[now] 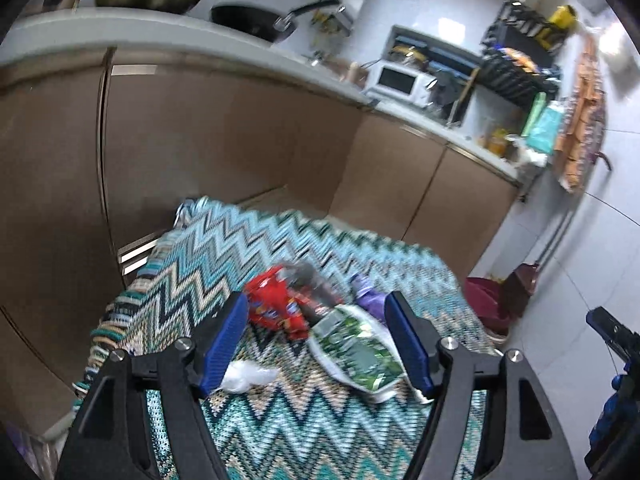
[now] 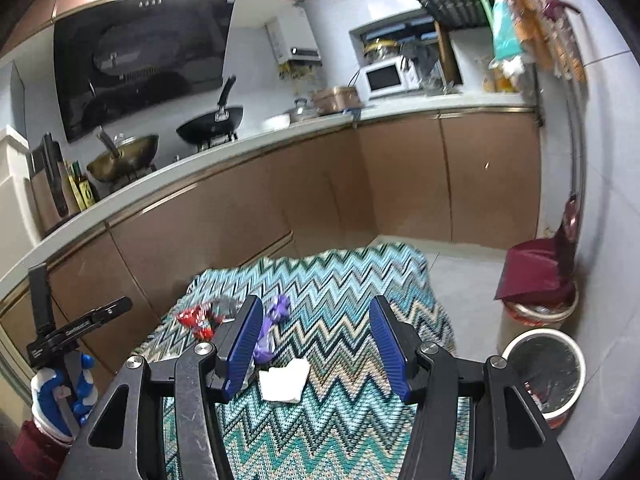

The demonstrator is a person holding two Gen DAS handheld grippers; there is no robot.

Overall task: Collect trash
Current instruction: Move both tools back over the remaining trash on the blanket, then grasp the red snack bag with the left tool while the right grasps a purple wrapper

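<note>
A kitchen floor is shown, and on it a zigzag-patterned rug [image 2: 320,420] is spread in front of brown cabinets [image 2: 248,220]; every place below is given relative to this rug. Just off the rug's right edge, on the tiled floor, a round open bin [image 2: 544,372] is seen, with a second bin lined in dark red [image 2: 536,280] beyond it. On the rug, 5 pieces of trash are scattered toward its near left part: a green and white snack bag [image 1: 356,352], a red wrapper [image 1: 276,304] with a grey crumpled piece [image 1: 316,284] touching it, a purple wrapper [image 2: 272,328] just beside these, and a white tissue [image 2: 284,380] nearer the rug's middle. The left gripper [image 1: 316,344] is held above the rug with its jaws spread wide and nothing between the pads; the red wrapper and the green bag are framed between its blue fingers [image 1: 224,344], though contact cannot be confirmed through the blur. The right gripper [image 2: 316,348] is likewise parted to a middling width and holds nothing, with the tissue lying ahead between its fingers. The step in hand is judged to be the approach to a first pickup; nothing appears collected yet. Next, a descent onto 1 item is called for, the jaws being closed on it and the piece carried to the open bin.
</note>
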